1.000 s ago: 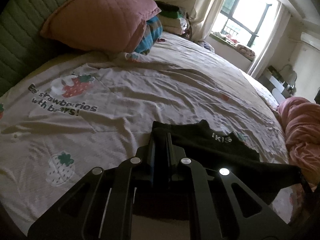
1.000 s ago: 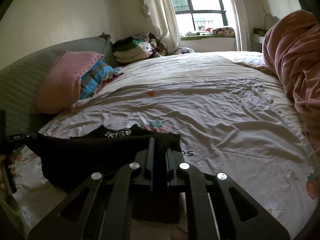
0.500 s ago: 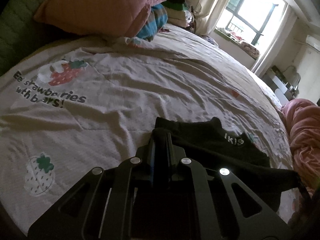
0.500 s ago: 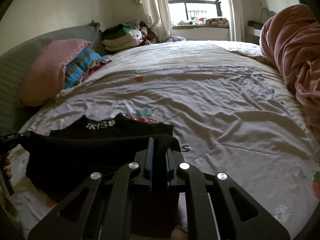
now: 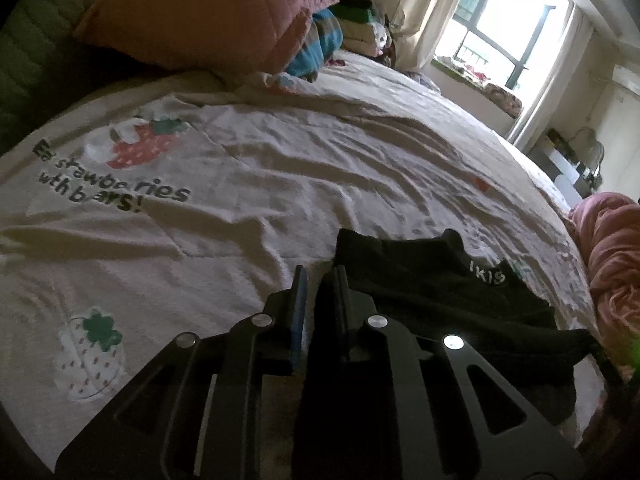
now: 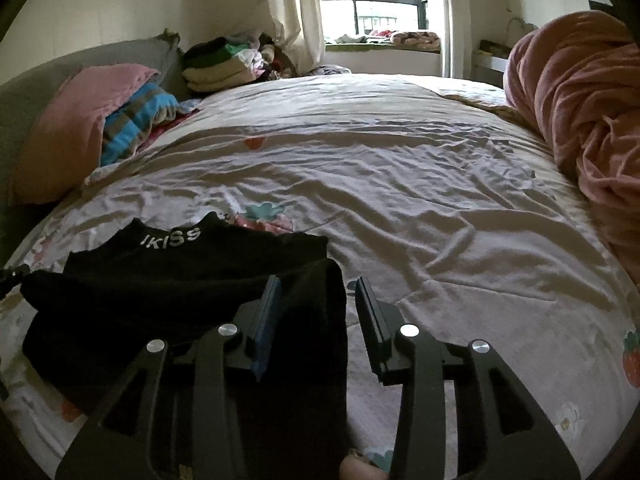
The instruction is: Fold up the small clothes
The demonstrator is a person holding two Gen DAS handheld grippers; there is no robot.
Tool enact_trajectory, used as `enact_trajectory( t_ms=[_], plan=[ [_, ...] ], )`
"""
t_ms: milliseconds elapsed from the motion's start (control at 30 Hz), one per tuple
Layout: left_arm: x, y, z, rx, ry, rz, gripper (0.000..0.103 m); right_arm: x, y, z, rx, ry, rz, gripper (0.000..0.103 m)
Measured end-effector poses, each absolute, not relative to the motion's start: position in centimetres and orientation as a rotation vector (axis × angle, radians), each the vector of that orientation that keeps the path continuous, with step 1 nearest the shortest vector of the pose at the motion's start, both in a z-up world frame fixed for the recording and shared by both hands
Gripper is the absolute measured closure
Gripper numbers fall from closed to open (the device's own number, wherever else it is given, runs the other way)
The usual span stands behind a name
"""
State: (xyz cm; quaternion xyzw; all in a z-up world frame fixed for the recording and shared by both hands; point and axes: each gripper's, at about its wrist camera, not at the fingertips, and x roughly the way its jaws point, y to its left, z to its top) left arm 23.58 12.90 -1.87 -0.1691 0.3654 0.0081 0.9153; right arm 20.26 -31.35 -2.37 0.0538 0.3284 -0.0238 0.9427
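A small black garment (image 5: 432, 280) with white "IKISS" lettering lies on the bed sheet, its near half folded over toward the lettered edge. It also shows in the right wrist view (image 6: 180, 276). My left gripper (image 5: 320, 276) is slightly open at the garment's left corner, with the cloth still between its jaws against the right finger. My right gripper (image 6: 318, 288) is open at the garment's right corner, the cloth lying loose between its jaws.
The cream strawberry-print sheet (image 5: 240, 184) covers the bed. A pink pillow (image 5: 208, 12) and striped blue cloth (image 6: 132, 124) lie by the headboard. Folded clothes (image 6: 224, 64) are piled near the window. A pink quilt (image 6: 580, 112) is bunched at the right.
Both grippers carried the garment's near edge forward and down onto the bed, then opened; the right one opened wide, the left a little.
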Motion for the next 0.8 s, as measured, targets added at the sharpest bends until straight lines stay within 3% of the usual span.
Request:
enact_trajectory(
  t_ms=[200, 300, 367, 400, 433, 533, 633, 800],
  plan=[
    [22.0, 11.9, -0.3, -0.294, 0.724, -0.011, 0.097, 18.2, -31.5, -1.5, 0.13, 0.654, -0.026, 0.064],
    [21.5, 10.4, 0.2, -0.25, 0.728, -0.055, 0.084, 17.1, -31.0, -1.4, 0.124, 0.662, 0.005, 0.064],
    [21.2, 9.3, 0.1, -0.216, 0.74, -0.079, 0.082, 16.5, -30.5, -1.5, 0.111, 0.677, 0.025, 0.065],
    [21.2, 8.8, -0.1, -0.214, 0.752, -0.096, 0.082, 16.2, -30.0, -1.8, 0.091, 0.692, 0.041, 0.071],
    [21.1, 8.1, -0.5, -0.21, 0.78, -0.128, 0.082, 16.0, -29.5, -1.9, 0.077, 0.702, 0.055, 0.078],
    [21.1, 6.3, -1.6, -0.146, 0.831, -0.157, 0.082, 15.5, -28.2, -2.4, 0.037, 0.731, 0.094, 0.084],
    [21.1, 4.6, -2.8, -0.063, 0.877, -0.181, 0.095, 15.4, -26.9, -3.2, 0.0, 0.765, 0.119, 0.085],
    [21.6, 4.0, -5.1, -0.022, 0.948, -0.176, 0.096, 16.7, -25.9, -5.0, -0.051, 0.82, 0.099, 0.086]
  ],
)
